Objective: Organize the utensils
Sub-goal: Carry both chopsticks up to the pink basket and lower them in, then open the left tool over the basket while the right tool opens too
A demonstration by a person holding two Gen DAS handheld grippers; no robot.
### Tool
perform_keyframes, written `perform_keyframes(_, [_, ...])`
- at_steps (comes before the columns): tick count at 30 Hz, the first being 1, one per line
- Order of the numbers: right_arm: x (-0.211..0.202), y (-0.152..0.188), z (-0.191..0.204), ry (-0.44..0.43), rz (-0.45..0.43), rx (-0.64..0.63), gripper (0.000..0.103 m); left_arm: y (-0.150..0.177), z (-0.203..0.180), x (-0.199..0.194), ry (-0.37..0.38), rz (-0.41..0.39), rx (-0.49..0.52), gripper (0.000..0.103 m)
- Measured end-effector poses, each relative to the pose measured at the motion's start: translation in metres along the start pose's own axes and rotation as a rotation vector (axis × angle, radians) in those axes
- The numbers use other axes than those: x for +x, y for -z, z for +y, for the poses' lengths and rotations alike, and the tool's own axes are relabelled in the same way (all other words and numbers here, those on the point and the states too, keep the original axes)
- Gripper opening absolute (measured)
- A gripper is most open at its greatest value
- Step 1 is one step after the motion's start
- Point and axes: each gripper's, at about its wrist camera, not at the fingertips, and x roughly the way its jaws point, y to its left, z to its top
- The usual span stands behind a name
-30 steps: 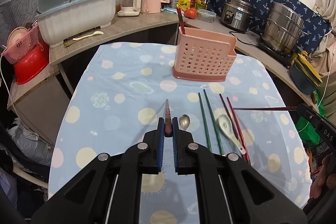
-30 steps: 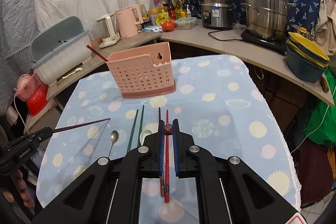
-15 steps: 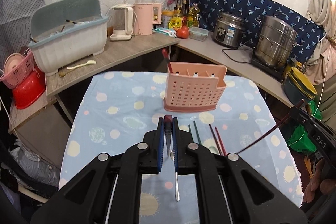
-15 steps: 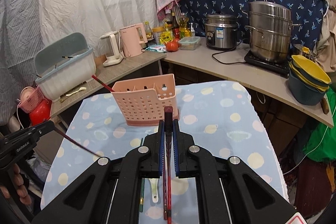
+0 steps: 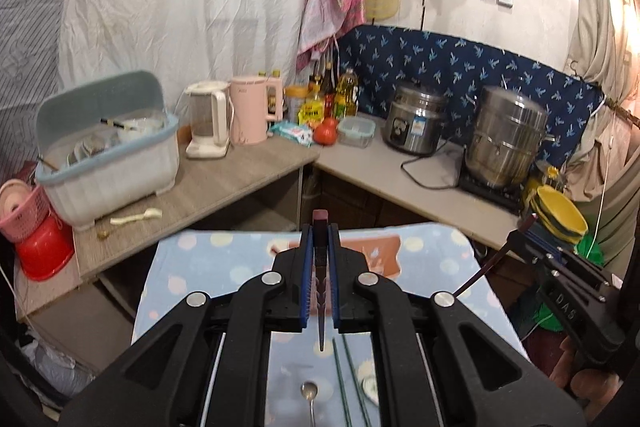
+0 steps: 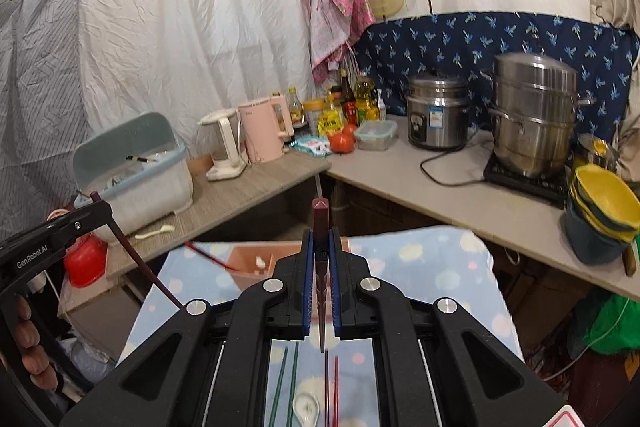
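My left gripper (image 5: 319,239) is shut on a dark red chopstick (image 5: 320,291), held upright with its tip pointing down. My right gripper (image 6: 320,243) is shut on another dark red chopstick (image 6: 321,291), also upright. The pink utensil holder (image 6: 248,265) stands on the table beyond both grippers, mostly hidden by them, with one red chopstick (image 6: 208,255) sticking out of it. On the cloth below lie two green chopsticks (image 6: 288,387), two red chopsticks (image 6: 332,391), a white ceramic spoon (image 6: 306,407) and a metal spoon (image 5: 310,393). The left gripper also shows in the right wrist view (image 6: 94,215).
The table has a blue dotted cloth (image 6: 420,267). Behind it runs an L-shaped counter (image 6: 420,183) with a dish rack bin (image 5: 108,155), kettles (image 5: 248,115), a rice cooker (image 5: 416,123), a steel steamer pot (image 5: 508,143) and stacked bowls (image 6: 604,203).
Both grippers have risen well above the table and tilted up, each carrying its chopstick. The holder and the utensils on the cloth now sit low in both views.
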Motion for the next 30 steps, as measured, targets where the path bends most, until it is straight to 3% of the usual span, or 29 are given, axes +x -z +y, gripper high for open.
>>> perform_keyframes(7, [0.033,-0.045,0.01,0.016,-0.045,-0.028,0.007,-0.056,-0.011,0.025,-0.006,-0.064,0.007,0.007])
perform_keyframes(13, [0.069,-0.056,0.014,0.025,-0.045,-0.039,0.007,-0.077,-0.011,0.059,-0.044,-0.08,0.009,0.007])
perform_keyframes(19, [0.102,-0.045,0.012,0.028,-0.01,-0.036,0.007,-0.068,-0.004,0.093,-0.062,-0.07,0.01,0.007])
perform_keyframes(30, [0.134,-0.012,0.007,0.041,0.062,-0.038,0.007,-0.027,0.011,0.142,-0.075,0.033,-0.015,0.007])
